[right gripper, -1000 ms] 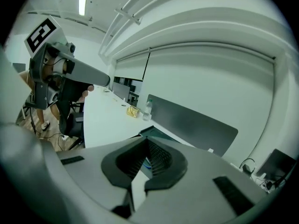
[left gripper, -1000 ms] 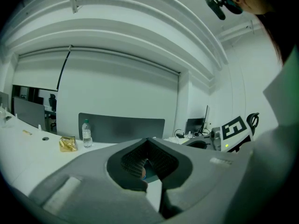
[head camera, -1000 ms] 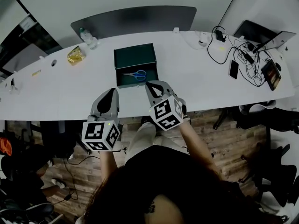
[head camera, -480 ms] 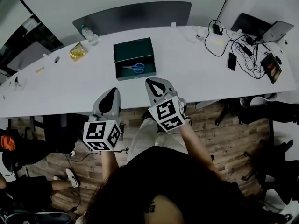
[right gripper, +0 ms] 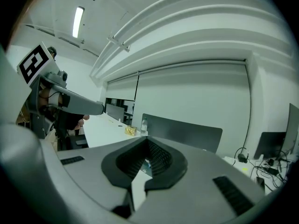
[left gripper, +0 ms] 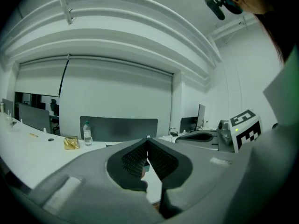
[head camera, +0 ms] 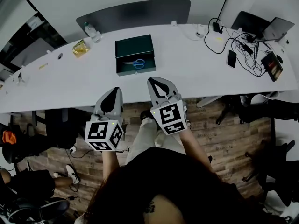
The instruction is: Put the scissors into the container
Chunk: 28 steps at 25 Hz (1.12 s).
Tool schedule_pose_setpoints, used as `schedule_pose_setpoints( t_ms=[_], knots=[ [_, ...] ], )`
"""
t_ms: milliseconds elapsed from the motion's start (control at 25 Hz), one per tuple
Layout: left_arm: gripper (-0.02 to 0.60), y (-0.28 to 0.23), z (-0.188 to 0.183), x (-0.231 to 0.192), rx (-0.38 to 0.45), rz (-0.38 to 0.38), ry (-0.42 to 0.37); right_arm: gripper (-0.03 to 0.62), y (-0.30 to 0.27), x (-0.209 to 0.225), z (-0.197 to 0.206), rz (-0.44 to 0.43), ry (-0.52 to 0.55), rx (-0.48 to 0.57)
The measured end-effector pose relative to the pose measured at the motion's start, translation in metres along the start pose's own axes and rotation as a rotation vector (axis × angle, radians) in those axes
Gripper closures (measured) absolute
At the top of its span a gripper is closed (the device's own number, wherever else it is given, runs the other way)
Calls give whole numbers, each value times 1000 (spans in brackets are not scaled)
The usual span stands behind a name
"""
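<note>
An office room with a long white table (head camera: 196,73), a grey screen (head camera: 135,13) along its far edge and wood floor (head camera: 224,129) on the near side.

The left gripper (head camera: 113,89) has its jaws together, tips meeting, with nothing between them; the left gripper view (left gripper: 148,140) shows the ribbed pads closing to a point. The right gripper (head camera: 156,80) is closed as well and empty, its pads (right gripper: 159,160) meeting at the tip. Both sit side by side at the table's near edge, tips over the white top and touching nothing there, marker cubes back over the floor.

The scissors (head camera: 137,63) lie ahead of both sets of fingertips, well apart from them, roughly between the lines in which the two grippers point. They rest flat inside the container (head camera: 134,46), a dark green box, in its near half. Their long axis runs left to right, along the box and across the grippers' direction: blue handles to the right, blades to the left.

Further out, left of the box, are a yellow packet (head camera: 80,48) and a bottle (head camera: 88,31); far right lie a phone (head camera: 231,58), cables (head camera: 243,48) and a laptop (head camera: 261,26).
</note>
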State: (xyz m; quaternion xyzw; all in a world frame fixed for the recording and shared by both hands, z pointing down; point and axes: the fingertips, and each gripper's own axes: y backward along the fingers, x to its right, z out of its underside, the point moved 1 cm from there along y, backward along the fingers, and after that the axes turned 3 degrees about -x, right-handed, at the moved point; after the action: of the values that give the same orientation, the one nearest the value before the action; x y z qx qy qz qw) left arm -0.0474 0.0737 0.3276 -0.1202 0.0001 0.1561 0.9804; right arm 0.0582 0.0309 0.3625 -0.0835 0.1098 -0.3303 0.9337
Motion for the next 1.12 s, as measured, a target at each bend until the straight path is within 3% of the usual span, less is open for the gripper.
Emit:
schedule_pose_setpoints(
  t_ms=[440,1120],
  knots=[
    [569,2,-9,5,11,6,-13,586,14,3,-10,22,-28,24],
    [569,-2,-15,-35,-4,58,14,586,-9,-7,-30,72,-50,-7]
  ],
)
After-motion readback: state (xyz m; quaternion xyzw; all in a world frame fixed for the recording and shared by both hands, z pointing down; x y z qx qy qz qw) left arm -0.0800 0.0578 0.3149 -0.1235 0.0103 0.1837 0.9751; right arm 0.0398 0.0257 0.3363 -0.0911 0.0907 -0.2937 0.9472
